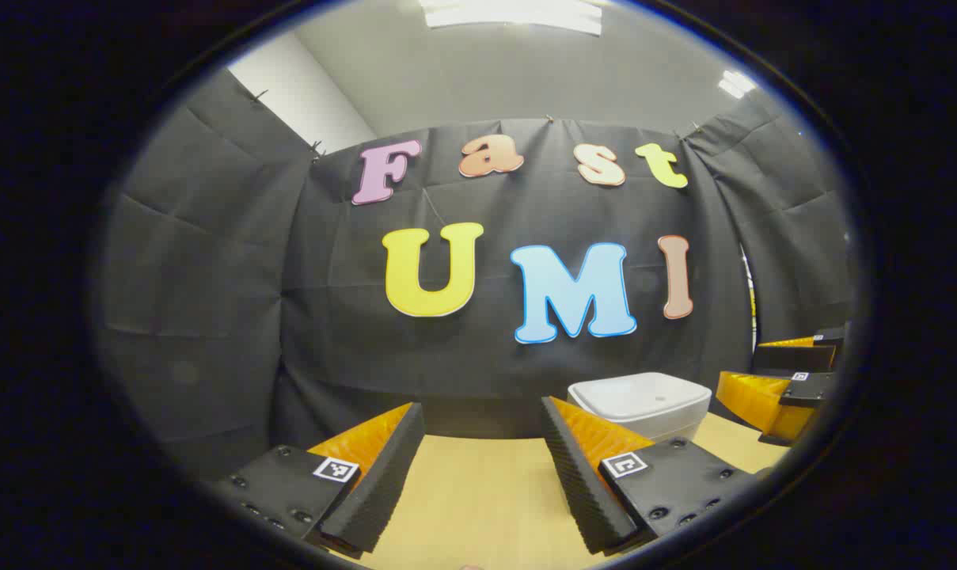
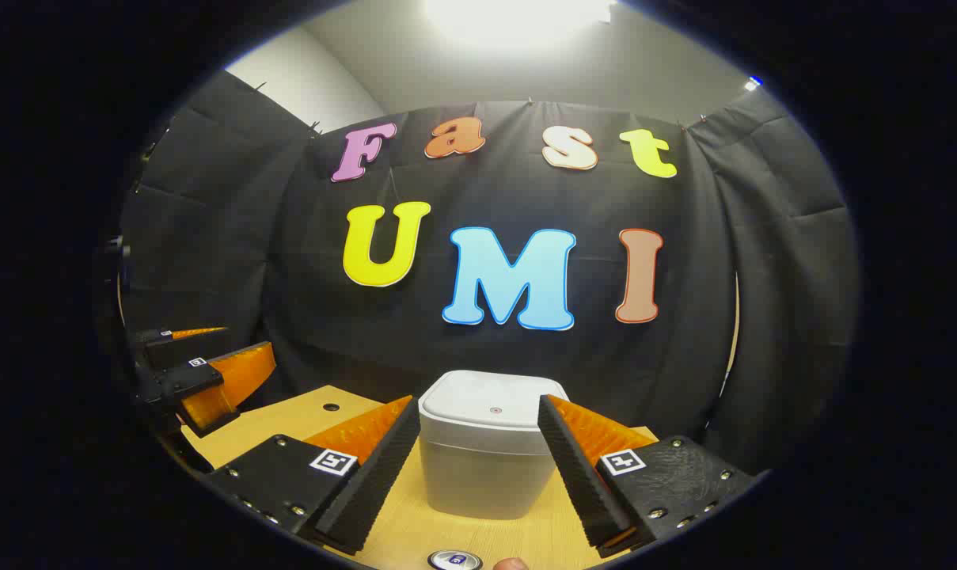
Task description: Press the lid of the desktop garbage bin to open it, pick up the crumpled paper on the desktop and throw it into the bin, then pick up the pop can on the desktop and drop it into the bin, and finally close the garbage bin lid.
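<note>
Your right gripper [image 2: 478,451] hangs above the near part of the wooden desktop [image 2: 494,538] with its fingers spread wide and nothing between them. Straight ahead of it, framed by the two fingers, stands the garbage bin [image 2: 482,467]: a pale, squarish tub with rounded corners, upright, its long axis vertical, its lid [image 2: 490,412] lying flat and closed. A small round mark sits at the middle of the lid; no writing on it can be made out. The bin stands toward the far edge of the desktop, close to the black cloth wall.

At the near edge of the desktop, below the bin, you can see the round metal top of the pop can [image 2: 454,560], standing on end with its top facing up; its side and any brand are hidden. Something small and rounded pokes in just beside it at the very edge; what it is cannot be told.

Your left gripper [image 1: 482,467] is likewise released, fingers wide apart over bare desktop [image 1: 478,499], empty. From there the bin [image 1: 644,404] lies ahead and to the right, near the far edge. Each finger carries a small square black-and-white marker, not readable as text.
</note>
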`<act>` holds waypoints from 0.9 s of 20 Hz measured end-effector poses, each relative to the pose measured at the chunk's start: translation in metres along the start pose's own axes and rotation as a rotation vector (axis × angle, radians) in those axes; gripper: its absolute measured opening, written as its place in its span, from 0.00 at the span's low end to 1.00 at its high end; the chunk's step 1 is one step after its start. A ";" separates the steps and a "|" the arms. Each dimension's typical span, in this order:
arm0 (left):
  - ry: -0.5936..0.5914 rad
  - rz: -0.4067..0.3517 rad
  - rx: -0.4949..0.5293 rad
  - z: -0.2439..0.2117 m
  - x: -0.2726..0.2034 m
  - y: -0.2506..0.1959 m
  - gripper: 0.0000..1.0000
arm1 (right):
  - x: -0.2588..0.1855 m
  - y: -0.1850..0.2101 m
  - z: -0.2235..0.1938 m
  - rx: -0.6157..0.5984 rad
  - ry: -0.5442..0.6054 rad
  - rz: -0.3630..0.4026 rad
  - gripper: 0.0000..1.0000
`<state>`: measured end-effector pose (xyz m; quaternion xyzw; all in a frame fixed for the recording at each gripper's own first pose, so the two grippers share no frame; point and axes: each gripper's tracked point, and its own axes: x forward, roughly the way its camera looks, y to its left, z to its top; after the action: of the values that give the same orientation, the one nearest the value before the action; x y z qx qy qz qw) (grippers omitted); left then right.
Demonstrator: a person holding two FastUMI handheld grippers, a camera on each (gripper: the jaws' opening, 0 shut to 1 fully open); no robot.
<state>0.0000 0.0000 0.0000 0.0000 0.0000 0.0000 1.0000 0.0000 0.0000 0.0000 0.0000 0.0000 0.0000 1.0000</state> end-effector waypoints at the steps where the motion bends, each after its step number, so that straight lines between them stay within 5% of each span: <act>1: 0.000 0.000 -0.002 0.001 -0.001 -0.001 0.95 | 0.000 -0.002 0.000 0.001 0.000 -0.003 0.96; 18: -0.001 -0.021 -0.006 -0.001 0.018 -0.004 0.98 | 0.015 -0.008 -0.009 0.030 0.057 -0.053 0.96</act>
<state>0.0181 -0.0044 -0.0014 -0.0032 -0.0006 -0.0104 0.9999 0.0146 -0.0077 -0.0089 0.0150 0.0285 -0.0266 0.9991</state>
